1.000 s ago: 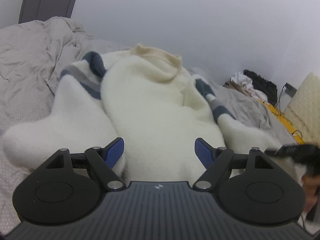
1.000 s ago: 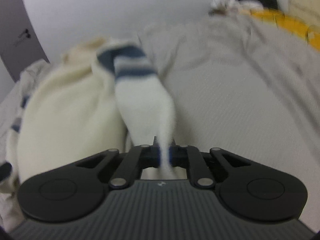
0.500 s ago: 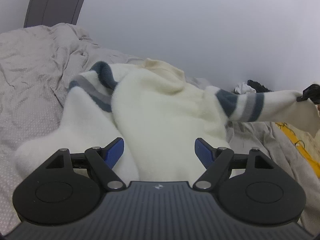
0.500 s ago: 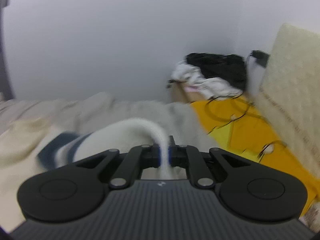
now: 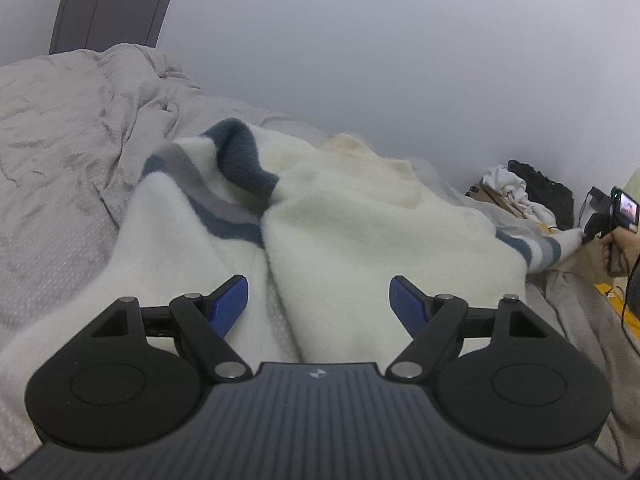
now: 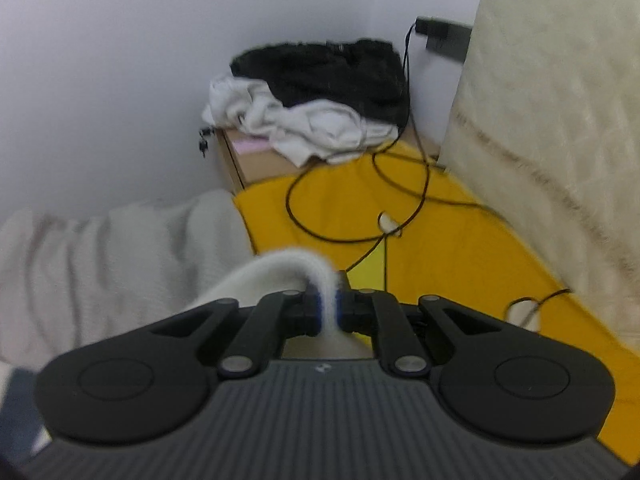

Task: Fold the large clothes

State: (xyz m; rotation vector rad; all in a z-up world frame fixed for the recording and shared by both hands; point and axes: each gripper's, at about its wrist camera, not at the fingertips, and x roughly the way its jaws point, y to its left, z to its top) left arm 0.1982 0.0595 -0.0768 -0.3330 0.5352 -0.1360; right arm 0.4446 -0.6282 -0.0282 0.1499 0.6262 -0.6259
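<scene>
So the bed (image 5: 52, 184) takes up most of the left wrist view, covered in a rumpled grey-beige sheet, with a plain wall behind it and a grey door (image 5: 116, 0) up in the corner. Spread across the bed is the big fluffy cream sweater (image 5: 360, 232), collar end toward the wall. It has 2 sleeves with blue and grey stripes: the left sleeve (image 5: 200, 208) lies folded in against the body, and the right sleeve (image 5: 536, 250) is stretched out toward the bed's right edge.

In the right wrist view, off the bed, there's a yellow mat (image 6: 440, 240) on the floor with black cables (image 6: 360, 200) looping over it, a cream cushion-like slab (image 6: 560, 120) leaning on the right, and a cardboard box (image 6: 256, 156) in the corner with a pile of white and black clothes (image 6: 320, 96) on top.

The left gripper (image 5: 318, 304) hangs over the near hem of the sweater with its jaws spread wide, nothing between the blue pads.

The right gripper (image 6: 328, 312) is clamped tight on the cuff of the right sleeve, with the white fabric pinched between the pads. From the left view you can see it far off at the right, with a hand (image 5: 620, 244) on it.
</scene>
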